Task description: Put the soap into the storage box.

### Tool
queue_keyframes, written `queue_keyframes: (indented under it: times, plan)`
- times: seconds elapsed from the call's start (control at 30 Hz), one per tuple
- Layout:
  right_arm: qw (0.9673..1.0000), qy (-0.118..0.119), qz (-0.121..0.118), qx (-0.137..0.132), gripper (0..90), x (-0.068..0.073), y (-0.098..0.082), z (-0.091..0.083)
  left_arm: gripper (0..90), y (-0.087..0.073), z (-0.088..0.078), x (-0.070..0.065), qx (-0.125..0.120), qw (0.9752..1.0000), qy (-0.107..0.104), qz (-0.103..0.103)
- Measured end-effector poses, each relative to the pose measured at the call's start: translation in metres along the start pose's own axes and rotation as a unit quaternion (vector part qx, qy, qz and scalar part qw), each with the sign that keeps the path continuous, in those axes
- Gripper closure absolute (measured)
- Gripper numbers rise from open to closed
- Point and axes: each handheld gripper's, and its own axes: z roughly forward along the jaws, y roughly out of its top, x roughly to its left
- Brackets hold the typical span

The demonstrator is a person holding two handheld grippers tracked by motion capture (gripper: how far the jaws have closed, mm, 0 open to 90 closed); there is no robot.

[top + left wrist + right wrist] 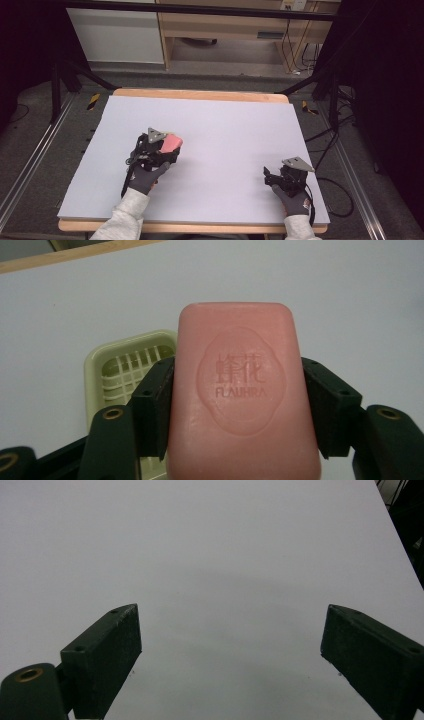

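Covering table (200, 96): white sheet (225, 130) | beyond: grey floor (210, 80), wooden furniture (225, 25)

We read one marking: the pink soap bar (243, 390) has an oval emblem pressed into its top face, with two Chinese characters, 蜂花, and under them Latin capitals that look like "FLAUHRA" — letters soft, so we're not sure of every one. Same colour as the bar, embossed only. Nothing else legible, and we can't make it out from the high view.
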Motion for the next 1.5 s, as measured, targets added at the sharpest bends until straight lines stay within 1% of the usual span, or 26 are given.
queue_keyframes:
  times: [0.13, 0.5, 0.53, 0.9, 1.03, 1.07, 1.23, 1.5]
  plan:
    - [1.0000, 0.000, 0.000, 0.000, 9.5, 0.000, 0.000, 0.000, 37.0, 0.001, 0.000, 0.008, -0.003, 0.9999, 0.007, -0.010]
    - [1.0000, -0.001, 0.001, 0.000, 9.6, 0.000, 0.000, 0.001, 36.9, 0.003, 0.003, 0.019, -0.004, 0.9996, 0.017, -0.020]
    - [1.0000, -0.001, 0.000, 0.000, 9.5, 0.000, 0.000, 0.001, 36.9, 0.003, 0.004, 0.020, -0.007, 0.9995, 0.019, -0.025]
    - [1.0000, -0.002, 0.000, 0.000, 9.5, 0.002, 0.000, 0.003, 36.9, 0.006, 0.009, 0.029, -0.007, 0.9991, 0.028, -0.031]
    - [1.0000, -0.002, -0.002, 0.003, 9.5, 0.003, 0.000, 0.004, 36.9, 0.006, 0.012, 0.030, -0.004, 0.9989, 0.032, -0.033]
    - [1.0000, -0.002, -0.004, 0.003, 9.5, 0.003, 0.000, 0.004, 36.9, 0.006, 0.013, 0.032, -0.001, 0.9990, 0.034, -0.030]
    - [1.0000, -0.003, -0.002, 0.002, 9.5, 0.003, 0.000, 0.004, 36.9, 0.005, 0.017, 0.033, 0.000, 0.9988, 0.037, -0.033]
    - [1.0000, -0.005, -0.002, 0.001, 9.5, 0.002, 0.001, 0.004, 36.9, 0.000, 0.027, 0.039, 0.007, 0.9981, 0.047, -0.039]
